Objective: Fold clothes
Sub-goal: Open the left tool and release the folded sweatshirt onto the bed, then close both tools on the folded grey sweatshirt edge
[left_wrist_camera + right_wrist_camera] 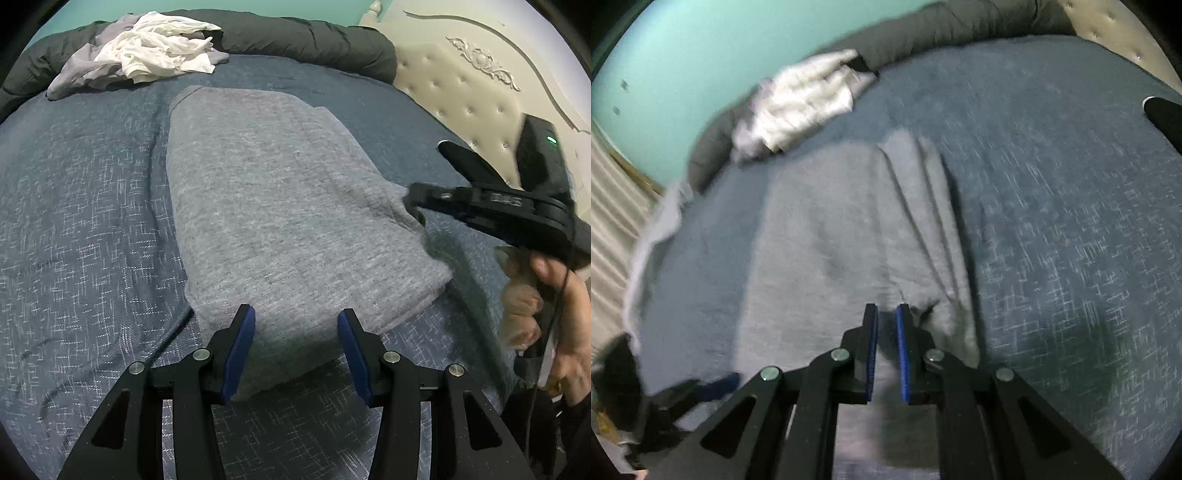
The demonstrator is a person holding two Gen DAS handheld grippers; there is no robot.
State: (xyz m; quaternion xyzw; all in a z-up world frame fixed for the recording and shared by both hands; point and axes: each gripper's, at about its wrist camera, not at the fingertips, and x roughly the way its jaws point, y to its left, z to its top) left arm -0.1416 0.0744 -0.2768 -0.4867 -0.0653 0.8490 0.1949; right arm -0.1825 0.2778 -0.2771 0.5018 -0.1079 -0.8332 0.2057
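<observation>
A heather-grey knit garment [280,206] lies folded into a long, soft-edged slab on the bed [81,229], its near end rounded and thick with several layers. The bed's cover is a dark blue weave flecked with pale crosshatch threads, slightly creased. Along the far edge runs a puffy dark grey duvet [303,37], and on it sits a crumpled heap of white and pale lilac clothes [147,51]. To the right stands a cream headboard [476,85], button-tufted with carved scrollwork; the wall behind is flat turquoise.

The left gripper [296,325] hovers over the garment's near end with its jaws standing apart, the blue pads on either side of the thick folded edge but not pressing it. The right gripper [886,317] has its jaws drawn almost together, and a bunched ridge of the grey fabric sits between the blue pads at the garment's right-hand edge, with pleats fanning away from the pinch. In the left wrist view the same right gripper [413,203] meets that side edge of the cloth, held by a hand [546,306] wrapped round its handle.

The right wrist view is smeared with blur, so the cloth's weave and the far heap of clothes [801,107] are soft and hard to read. A dark, blurred shape with a blue tip in its lower left corner is the left gripper [713,387], cut off by the frame. The garment's underside and inner layers are hidden, and what kind of garment it is cannot be told.
</observation>
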